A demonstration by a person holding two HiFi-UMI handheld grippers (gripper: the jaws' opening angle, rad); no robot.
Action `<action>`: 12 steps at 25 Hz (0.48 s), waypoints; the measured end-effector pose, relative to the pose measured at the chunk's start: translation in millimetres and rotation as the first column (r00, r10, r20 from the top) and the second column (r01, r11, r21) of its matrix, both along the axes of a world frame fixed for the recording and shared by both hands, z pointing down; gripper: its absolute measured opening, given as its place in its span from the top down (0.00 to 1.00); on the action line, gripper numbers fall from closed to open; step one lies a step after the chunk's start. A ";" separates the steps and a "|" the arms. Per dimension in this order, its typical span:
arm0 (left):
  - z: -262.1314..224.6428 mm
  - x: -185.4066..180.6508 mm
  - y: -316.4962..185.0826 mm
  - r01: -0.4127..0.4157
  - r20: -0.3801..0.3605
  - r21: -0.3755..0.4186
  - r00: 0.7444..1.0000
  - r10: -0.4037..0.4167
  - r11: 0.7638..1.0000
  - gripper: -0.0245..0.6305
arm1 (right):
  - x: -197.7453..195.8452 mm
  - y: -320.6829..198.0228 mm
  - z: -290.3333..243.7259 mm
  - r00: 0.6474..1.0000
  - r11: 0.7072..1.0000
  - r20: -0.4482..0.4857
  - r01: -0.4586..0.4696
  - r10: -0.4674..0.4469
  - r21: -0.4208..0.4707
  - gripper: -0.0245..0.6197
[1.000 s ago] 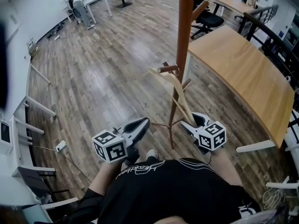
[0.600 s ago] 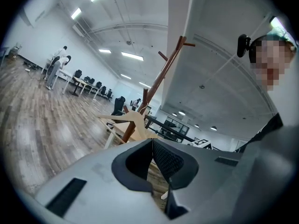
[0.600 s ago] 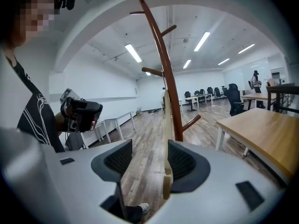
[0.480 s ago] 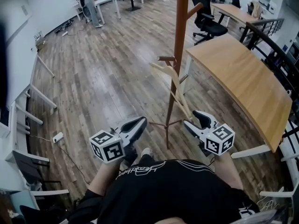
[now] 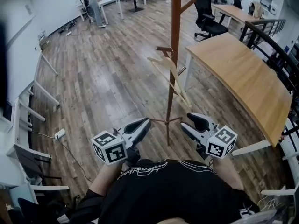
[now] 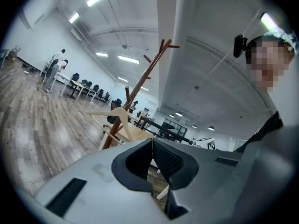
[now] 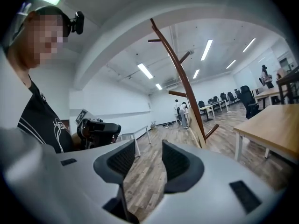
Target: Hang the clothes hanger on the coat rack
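Clothes hanger [image 5: 182,93], wooden: is hanging from a low peg on the coat rack [image 5: 174,36], just left of the desk [image 5: 243,78]. Left tool [image 5: 146,121]: jaws pressing together, gripping nothing. Right tool [image 5: 188,120]: jaws spread, closing on nothing.

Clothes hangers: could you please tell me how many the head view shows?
1. The wooden clothes hanger hangs from a low peg on the coat rack; more could be hidden behind its pole.
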State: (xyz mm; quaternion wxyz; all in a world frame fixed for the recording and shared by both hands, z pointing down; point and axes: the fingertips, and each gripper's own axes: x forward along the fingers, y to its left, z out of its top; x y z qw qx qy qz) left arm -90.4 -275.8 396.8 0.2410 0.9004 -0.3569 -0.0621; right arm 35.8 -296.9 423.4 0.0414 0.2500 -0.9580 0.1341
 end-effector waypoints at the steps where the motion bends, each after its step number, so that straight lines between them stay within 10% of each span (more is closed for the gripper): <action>1: -2.8 0.6 1.6 -0.009 0.000 0.009 1.000 0.009 1.000 0.95 | -1.2 5.0 -1.9 1.000 1.000 0.011 0.005 -0.005 -0.002 0.66; 12: -24.9 -48.2 67.5 -0.068 -0.011 0.049 0.998 0.069 0.996 0.95 | -58.1 78.9 -25.1 0.998 1.000 0.065 -0.006 0.006 -0.002 0.89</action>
